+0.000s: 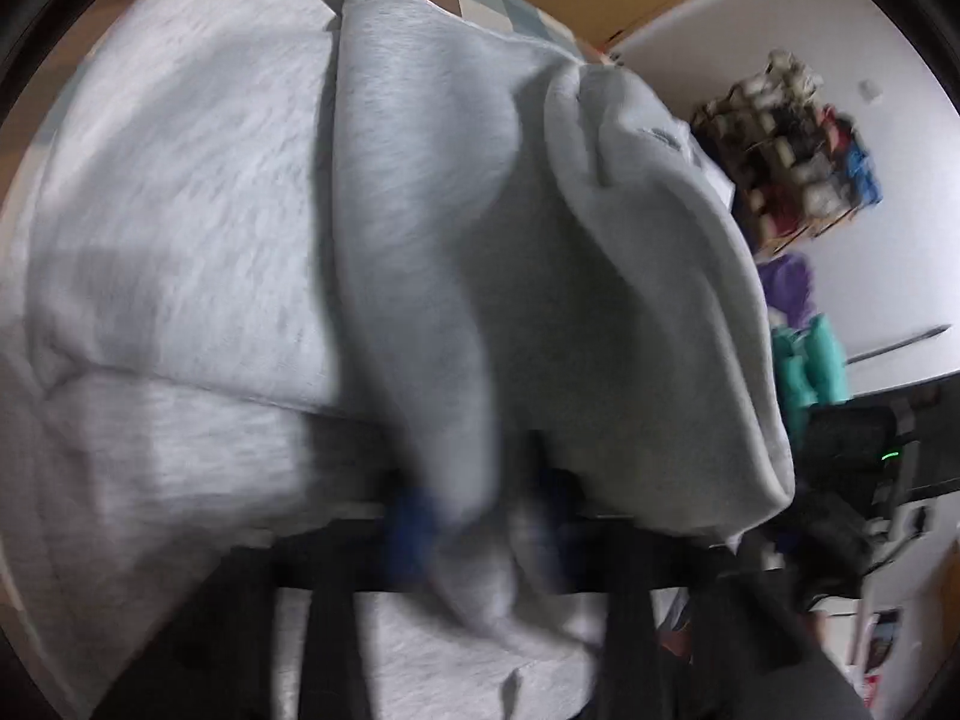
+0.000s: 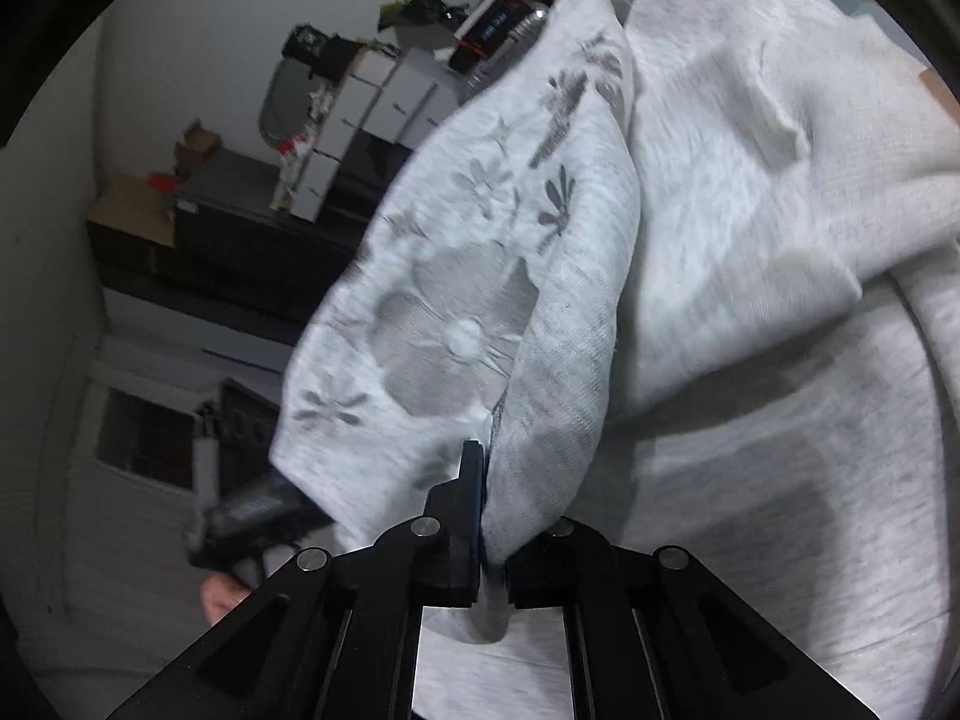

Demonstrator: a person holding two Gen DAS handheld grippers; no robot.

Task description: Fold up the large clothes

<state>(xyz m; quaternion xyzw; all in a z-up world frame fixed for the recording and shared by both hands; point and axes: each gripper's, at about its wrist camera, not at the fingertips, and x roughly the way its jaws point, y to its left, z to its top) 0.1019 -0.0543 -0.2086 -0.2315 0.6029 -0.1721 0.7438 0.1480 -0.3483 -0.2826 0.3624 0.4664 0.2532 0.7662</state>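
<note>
Both tools pinch the grey sweatshirt: left tool, right tool. Best to lay the lifted fold down evenly, edges aligned, before letting go.

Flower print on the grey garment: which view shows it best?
The right wrist view: the flower print is sharp and unobstructed, just above the right claw, which pinches the fabric. The left wrist view shows only plain, motion-blurred grey garment, no print.

No legible txt I can make out. Dark mark on grey garment too blurred; white lettering on dark box on shelf too small.
</note>
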